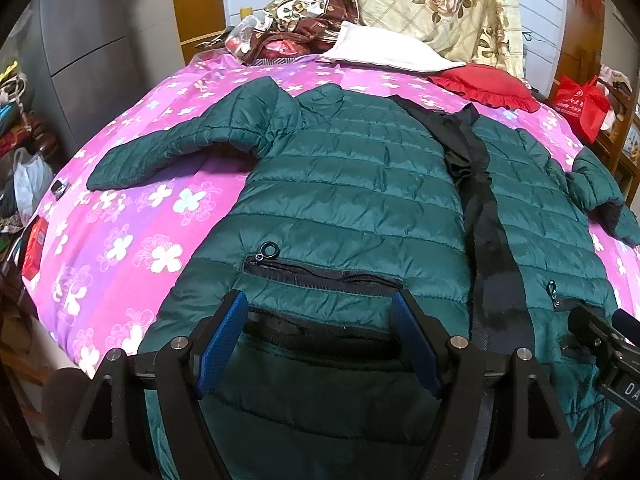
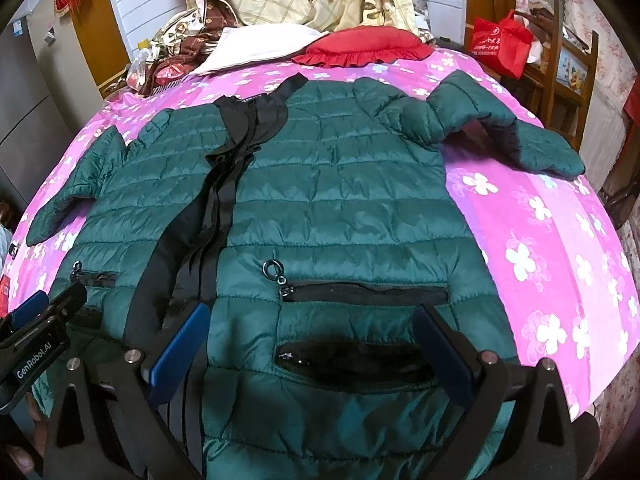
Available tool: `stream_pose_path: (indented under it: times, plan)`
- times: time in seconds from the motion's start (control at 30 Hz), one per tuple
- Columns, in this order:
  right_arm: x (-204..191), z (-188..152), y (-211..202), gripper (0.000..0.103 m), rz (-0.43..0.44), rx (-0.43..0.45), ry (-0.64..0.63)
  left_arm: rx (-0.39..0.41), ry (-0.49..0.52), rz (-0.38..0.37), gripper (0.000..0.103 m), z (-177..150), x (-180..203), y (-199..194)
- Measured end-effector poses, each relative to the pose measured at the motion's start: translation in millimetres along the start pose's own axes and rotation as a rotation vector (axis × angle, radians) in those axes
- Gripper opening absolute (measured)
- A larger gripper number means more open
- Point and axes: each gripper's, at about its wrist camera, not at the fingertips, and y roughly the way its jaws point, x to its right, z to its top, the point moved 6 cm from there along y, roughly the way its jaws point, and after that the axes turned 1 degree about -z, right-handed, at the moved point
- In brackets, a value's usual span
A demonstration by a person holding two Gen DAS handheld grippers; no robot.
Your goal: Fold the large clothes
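Note:
A dark green quilted jacket (image 1: 352, 184) lies face up on the pink flowered bed cover (image 1: 132, 216), front unzipped, with a black strip (image 1: 476, 200) down the middle. Both sleeves stick out sideways. My left gripper (image 1: 320, 312) stands open over the hem, just below a zipped pocket (image 1: 320, 274), with fabric under and between its blue pads (image 1: 224, 340). In the right wrist view the jacket (image 2: 340, 200) fills the middle. My right gripper (image 2: 312, 316) is open over the other panel's hem, below its pocket (image 2: 364, 294). Each gripper shows at the edge of the other's view.
At the head of the bed lie a white pillow (image 1: 384, 50), a red frilled cushion (image 1: 484, 84) and a heap of floral bedding (image 1: 436, 0). A red bag (image 2: 502, 42) hangs on wooden furniture at the right. A grey wardrobe (image 1: 92, 48) and bags (image 1: 28, 184) stand left.

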Motion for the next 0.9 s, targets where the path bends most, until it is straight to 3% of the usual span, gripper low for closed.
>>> stream_pose_path:
  times: [0.47, 0.9]
  plan:
    - [-10.1, 12.1, 9.6, 0.103, 0.001, -0.010, -0.029, 0.010, -0.001, 0.016, 0.048, 12.2, -6.2, 6.2]
    - [-16.5, 55.6, 25.4, 0.103, -0.013, 0.011, -0.049, 0.027, -0.037, 0.069, 0.048, 51.4, -34.4, 21.0]
